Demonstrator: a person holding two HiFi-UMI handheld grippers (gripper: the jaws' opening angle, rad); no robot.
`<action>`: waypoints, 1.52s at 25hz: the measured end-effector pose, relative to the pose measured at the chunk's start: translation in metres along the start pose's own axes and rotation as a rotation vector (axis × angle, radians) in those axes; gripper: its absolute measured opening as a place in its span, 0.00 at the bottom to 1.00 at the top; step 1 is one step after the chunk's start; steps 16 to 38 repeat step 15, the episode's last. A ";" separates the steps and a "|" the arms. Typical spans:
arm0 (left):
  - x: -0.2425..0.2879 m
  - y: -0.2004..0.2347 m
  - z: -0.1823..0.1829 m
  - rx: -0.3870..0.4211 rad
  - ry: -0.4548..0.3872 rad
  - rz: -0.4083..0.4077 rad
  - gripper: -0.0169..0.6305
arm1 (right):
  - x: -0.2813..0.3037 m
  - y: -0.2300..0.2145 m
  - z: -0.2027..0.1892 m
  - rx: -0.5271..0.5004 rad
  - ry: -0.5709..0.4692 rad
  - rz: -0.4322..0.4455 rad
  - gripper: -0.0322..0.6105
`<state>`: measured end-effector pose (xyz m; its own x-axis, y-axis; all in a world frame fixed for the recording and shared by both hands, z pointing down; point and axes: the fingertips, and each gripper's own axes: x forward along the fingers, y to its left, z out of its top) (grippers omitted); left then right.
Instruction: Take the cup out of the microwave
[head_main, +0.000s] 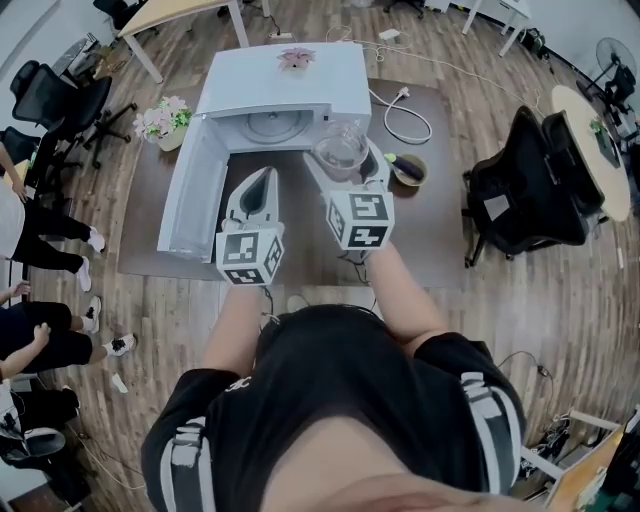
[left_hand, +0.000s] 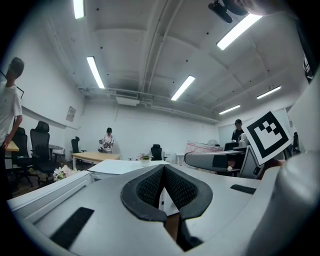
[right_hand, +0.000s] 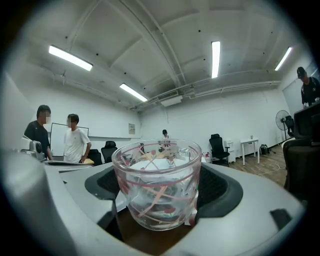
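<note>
A clear glass cup with pink line patterns sits between the jaws of my right gripper, which is shut on it just in front of the white microwave. In the right gripper view the cup stands upright and fills the gap of the right gripper, with the pads against its sides. The microwave door hangs open to the left, and the turntable inside is bare. My left gripper hovers beside the right one, shut and empty. Its pads meet in the left gripper view.
The microwave stands on a brown table. A small flower pot is on top of it, a bouquet lies to its left, and a bowl and a white cable to its right. A black chair stands at the right, and people at the left.
</note>
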<state>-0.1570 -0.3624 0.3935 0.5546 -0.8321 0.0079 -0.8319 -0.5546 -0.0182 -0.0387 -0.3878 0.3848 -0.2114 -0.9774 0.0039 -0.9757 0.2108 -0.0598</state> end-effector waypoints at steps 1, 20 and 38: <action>0.001 -0.001 0.001 0.003 -0.001 -0.002 0.03 | 0.000 -0.002 0.000 0.007 0.001 -0.002 0.76; 0.007 0.003 0.008 0.018 -0.014 -0.001 0.03 | 0.007 -0.005 0.000 -0.011 0.021 -0.026 0.76; 0.007 0.003 0.008 0.018 -0.014 -0.001 0.03 | 0.007 -0.005 0.000 -0.011 0.021 -0.026 0.76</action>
